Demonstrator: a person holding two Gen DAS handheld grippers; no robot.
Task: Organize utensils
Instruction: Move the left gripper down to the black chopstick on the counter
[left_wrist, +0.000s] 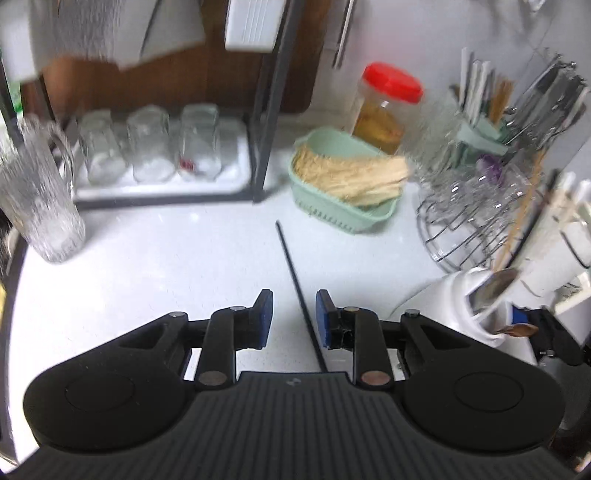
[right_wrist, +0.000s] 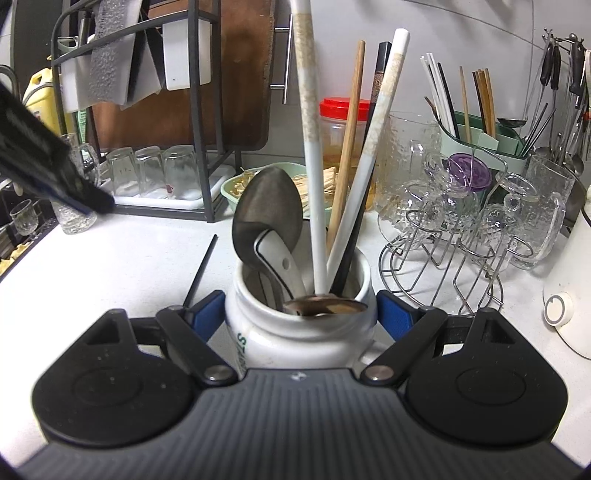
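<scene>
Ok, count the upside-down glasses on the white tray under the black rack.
3, side by side in a row on the white tray: left glass, middle glass, right glass. More may sit hidden behind.

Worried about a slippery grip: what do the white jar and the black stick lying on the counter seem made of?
White jar: probably glazed ceramic, glossy with thick rounded rim. Black stick: thin, matte, uniformly dark; plastic or lacquered wood, cannot tell.
</scene>
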